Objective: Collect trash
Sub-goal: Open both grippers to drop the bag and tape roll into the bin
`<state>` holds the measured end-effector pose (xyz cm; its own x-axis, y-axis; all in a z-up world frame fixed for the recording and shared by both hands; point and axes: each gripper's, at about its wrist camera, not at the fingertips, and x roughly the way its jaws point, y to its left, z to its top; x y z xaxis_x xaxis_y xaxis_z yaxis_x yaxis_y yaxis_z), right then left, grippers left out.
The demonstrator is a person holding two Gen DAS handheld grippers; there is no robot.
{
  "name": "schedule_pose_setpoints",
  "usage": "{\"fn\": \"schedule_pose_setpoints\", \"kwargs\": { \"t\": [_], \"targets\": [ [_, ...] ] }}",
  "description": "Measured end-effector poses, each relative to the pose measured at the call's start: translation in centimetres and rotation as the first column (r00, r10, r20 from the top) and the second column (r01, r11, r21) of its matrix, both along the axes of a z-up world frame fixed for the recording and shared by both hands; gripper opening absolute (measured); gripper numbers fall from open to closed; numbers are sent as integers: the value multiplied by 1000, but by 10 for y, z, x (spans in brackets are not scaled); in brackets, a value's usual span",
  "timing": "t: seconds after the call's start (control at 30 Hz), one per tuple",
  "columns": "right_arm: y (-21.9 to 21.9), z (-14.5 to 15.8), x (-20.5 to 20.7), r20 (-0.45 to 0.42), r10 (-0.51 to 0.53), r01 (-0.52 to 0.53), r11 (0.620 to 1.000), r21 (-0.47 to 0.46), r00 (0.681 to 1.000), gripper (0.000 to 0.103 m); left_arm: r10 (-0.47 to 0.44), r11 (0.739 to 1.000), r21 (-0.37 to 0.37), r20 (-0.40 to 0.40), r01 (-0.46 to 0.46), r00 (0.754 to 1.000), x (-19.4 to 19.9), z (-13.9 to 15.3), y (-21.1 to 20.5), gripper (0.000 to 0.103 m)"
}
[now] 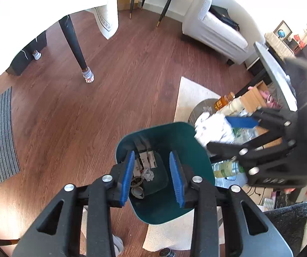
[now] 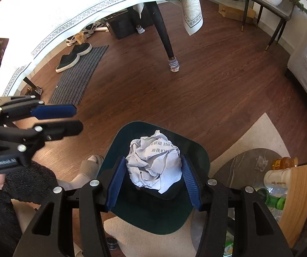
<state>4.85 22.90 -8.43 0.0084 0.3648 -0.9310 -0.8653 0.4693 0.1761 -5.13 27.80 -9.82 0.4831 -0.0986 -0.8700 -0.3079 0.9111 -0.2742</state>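
A dark green trash bin stands on the wooden floor; it also shows in the right wrist view. Inside lie crumpled paper and cartons. My right gripper is shut on a crumpled white paper ball with printed text and holds it directly over the bin's mouth. In the left wrist view the right gripper holds the paper ball at the bin's right rim. My left gripper is open and empty above the bin; it appears in the right wrist view to the left.
A round marble side table right of the bin carries bottles and a wooden box. A cream rug lies under it. A table leg, a grey doormat with shoes, and a white sofa surround the floor.
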Motion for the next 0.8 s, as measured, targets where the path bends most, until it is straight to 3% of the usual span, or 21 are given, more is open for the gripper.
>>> {"fn": "schedule_pose_setpoints", "kwargs": {
  "t": [0.27,0.47,0.8],
  "targets": [
    [6,-36,-11,-48,43,-48,993,-104,998,55,-6,1000,16,74,5,997,0,28,0,24],
    [4,-58,-23,-37,90,-96,975,-199,995,57,-5,1000,16,120,3,993,0,47,1,22],
    [-10,-59,-28,10,117,-111,962,-249,993,61,4,1000,14,188,-7,982,5,69,0,22]
  ]
}}
